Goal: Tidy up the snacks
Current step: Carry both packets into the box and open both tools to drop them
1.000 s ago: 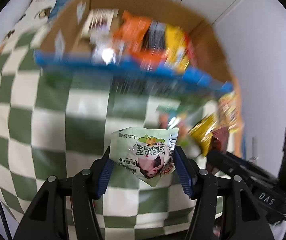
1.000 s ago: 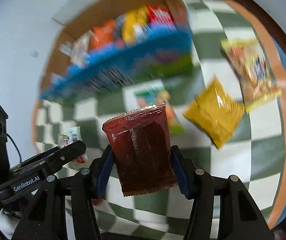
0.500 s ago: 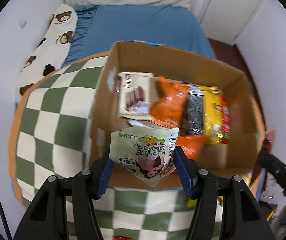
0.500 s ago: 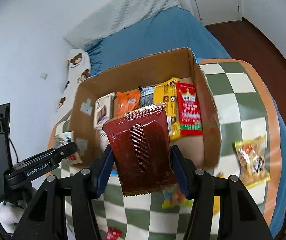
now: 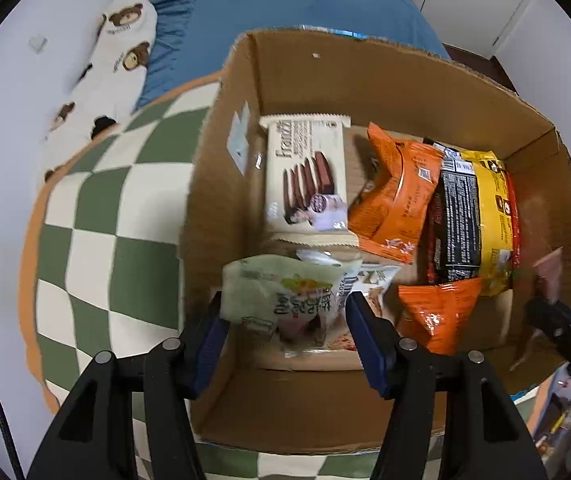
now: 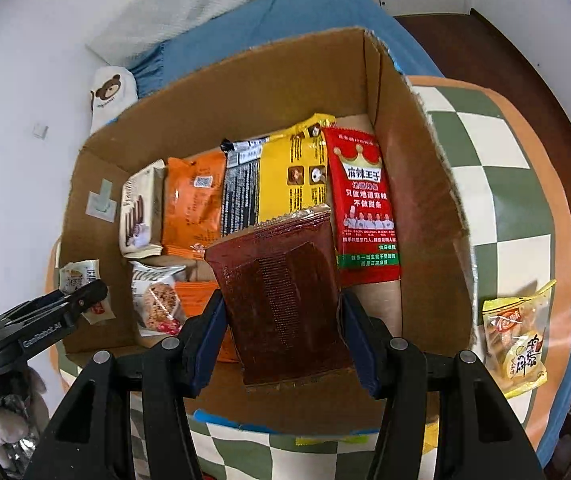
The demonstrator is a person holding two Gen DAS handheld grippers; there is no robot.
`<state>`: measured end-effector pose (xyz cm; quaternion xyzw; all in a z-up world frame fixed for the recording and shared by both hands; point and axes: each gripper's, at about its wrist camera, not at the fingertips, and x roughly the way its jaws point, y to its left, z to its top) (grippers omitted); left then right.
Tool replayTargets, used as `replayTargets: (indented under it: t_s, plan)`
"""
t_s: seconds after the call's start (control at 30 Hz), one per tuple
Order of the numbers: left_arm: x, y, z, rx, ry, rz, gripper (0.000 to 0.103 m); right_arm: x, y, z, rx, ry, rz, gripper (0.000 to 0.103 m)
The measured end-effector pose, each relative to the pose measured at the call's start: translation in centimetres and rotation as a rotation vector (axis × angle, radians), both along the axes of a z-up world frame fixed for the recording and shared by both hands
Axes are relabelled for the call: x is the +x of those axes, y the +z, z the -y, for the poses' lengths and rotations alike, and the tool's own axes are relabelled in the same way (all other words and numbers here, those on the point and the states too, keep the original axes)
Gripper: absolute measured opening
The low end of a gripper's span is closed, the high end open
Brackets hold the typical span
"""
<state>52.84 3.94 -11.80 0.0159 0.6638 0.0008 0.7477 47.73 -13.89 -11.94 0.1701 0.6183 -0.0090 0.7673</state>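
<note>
- Two claws hover over an open cardboard box (image 5: pixel 365 80), each clamped on a snack
- left claw (image 5: pixel 285 320) has its blue pads pressed on both sides of a pale green packet (image 5: pixel 285 300), which hangs over the near left part of the box
- right claw (image 6: pixel 281 328) is clamped the same way on a dark red packet (image 6: pixel 281 292), held upright over the near middle of the box, its lower edge by the near wall
- just past the claws, on the box floor, lie a small white packet with grain bits (image 6: pixel 157 296) and a small orange packet (image 5: pixel 437 312)
- further in, a row of snacks stands against each other: a cream wafer pack (image 5: pixel 305 176) nearest the left wall, then an orange bag (image 5: pixel 397 192), a black packet (image 5: pixel 457 216), a yellow bag (image 6: pixel 293 172) and a red packet with a crown (image 6: pixel 365 204) nearest the right wall
- outside the box on the right, a yellow-edged clear bag (image 6: pixel 513 336) lies on the green and cream checked cloth (image 6: pixel 497 152)
- beyond the box lie a blue bed sheet (image 5: pixel 285 12) and a white pillow with bears (image 5: pixel 113 60)
</note>
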Motion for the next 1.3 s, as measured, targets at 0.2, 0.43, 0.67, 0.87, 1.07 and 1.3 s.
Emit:
replayTargets:
  t_s: [0.2, 0.43, 0.67, 0.87, 1.07, 1.3]
  plan:
    - [0.3, -0.2, -0.3, -0.06, 0.039, -0.013, 0.074, 0.4, -1.4, -0.9, -0.057, 0.047, -0.084, 0.095]
    - [-0.5, -0.2, 0.8, -0.04, 0.016, 0.002, 0.076, 0.4, -1.4, -1.5, -0.101, 0.074, -0.089, 0.099]
    - [-2.8, 0.8, 1.6, -0.074, 0.018, 0.058, 0.076, -0.2, -0.3, -1.9, -0.133, 0.086, -0.052, 0.099]
    - [-5.2, 3.1, 2.2, -0.052, 0.005, 0.156, 0.076, -1.7, 1.6, -2.0, -0.165, 0.087, 0.008, 0.099]
    - [-8.1, 5.9, 2.9, -0.038, -0.014, 0.258, 0.076, -4.1, 4.3, -2.0, -0.189, 0.084, 0.09, 0.099]
    - [-11.3, 9.1, 3.6, -0.035, -0.041, 0.351, 0.076, -7.2, 7.4, -2.3, -0.212, 0.088, 0.174, 0.099]
